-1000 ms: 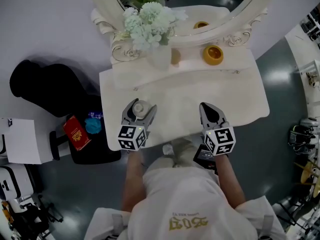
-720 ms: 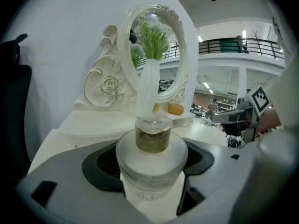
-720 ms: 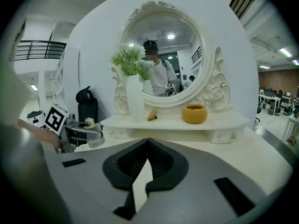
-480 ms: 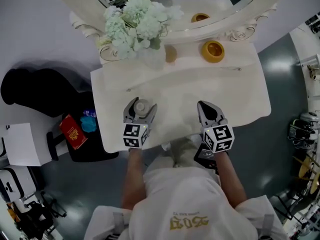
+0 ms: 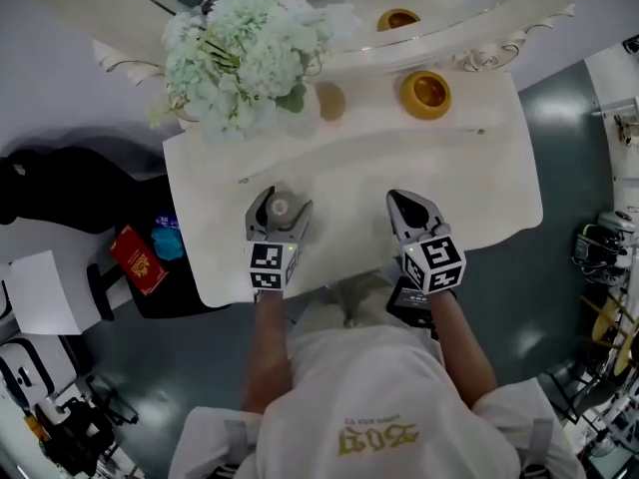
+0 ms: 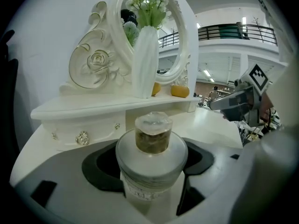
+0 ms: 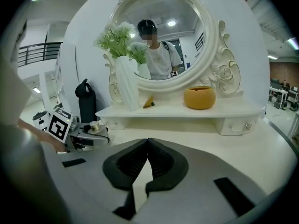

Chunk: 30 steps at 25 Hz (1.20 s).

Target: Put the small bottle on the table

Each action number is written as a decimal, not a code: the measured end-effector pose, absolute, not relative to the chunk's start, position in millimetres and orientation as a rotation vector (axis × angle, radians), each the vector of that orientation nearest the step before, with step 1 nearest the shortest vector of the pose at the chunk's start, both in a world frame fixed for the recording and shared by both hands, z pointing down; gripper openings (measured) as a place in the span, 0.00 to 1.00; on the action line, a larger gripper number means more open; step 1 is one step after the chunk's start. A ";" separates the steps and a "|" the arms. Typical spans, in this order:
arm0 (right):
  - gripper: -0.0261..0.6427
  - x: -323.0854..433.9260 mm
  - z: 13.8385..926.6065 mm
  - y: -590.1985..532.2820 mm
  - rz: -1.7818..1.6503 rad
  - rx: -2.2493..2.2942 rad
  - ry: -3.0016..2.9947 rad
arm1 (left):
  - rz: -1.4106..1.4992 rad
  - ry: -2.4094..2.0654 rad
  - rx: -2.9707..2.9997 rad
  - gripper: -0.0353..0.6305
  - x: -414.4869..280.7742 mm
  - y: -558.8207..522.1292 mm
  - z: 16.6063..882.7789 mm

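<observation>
The small bottle [image 5: 279, 208], a squat frosted jar with a clear faceted stopper [image 6: 153, 130], sits between the jaws of my left gripper [image 5: 279, 211], which is shut on it, pads pressed against both its sides. It is held over the front left part of the white dressing table [image 5: 479, 198]. From the right gripper view, the left gripper [image 7: 88, 136] and bottle [image 7: 96, 126] show at the left. My right gripper [image 5: 405, 204] hovers over the table's front right, jaws shut with nothing between them [image 7: 148, 143].
A white vase of pale flowers [image 5: 240, 58], a yellow bowl [image 5: 425, 94] and a small yellow object [image 5: 330, 100] stand on the raised back shelf under the oval mirror [image 7: 161, 36]. A black stool with a red box [image 5: 135, 259] stands left of the table.
The head view has shifted, so the table and flowers sit lower and more to the left. Both grippers keep their places; the left stays shut on the bottle.
</observation>
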State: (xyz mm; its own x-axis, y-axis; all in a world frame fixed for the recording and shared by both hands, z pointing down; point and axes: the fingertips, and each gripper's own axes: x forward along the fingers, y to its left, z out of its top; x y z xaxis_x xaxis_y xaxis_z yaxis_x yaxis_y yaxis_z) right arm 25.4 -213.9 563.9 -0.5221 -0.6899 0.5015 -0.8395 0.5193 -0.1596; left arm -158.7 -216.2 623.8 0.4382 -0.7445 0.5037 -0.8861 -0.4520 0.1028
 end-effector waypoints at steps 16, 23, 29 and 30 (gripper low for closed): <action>0.06 33.1 554.6 -217.1 0.535 1.306 -2.387 | 0.559 -1.356 2.314 0.67 -158.3 -217.2 631.3; 0.06 43.1 537.1 -201.1 0.510 1.364 -2.399 | 0.503 -1.348 2.308 0.65 -162.8 -194.0 619.2; 0.06 38.2 523.8 -180.3 0.488 1.399 -2.434 | 0.429 -1.404 2.329 0.58 -174.9 -168.7 592.7; 0.06 35.8 520.9 -177.5 0.484 1.403 -2.444 | 0.417 -1.419 2.336 0.55 -176.5 -165.8 587.8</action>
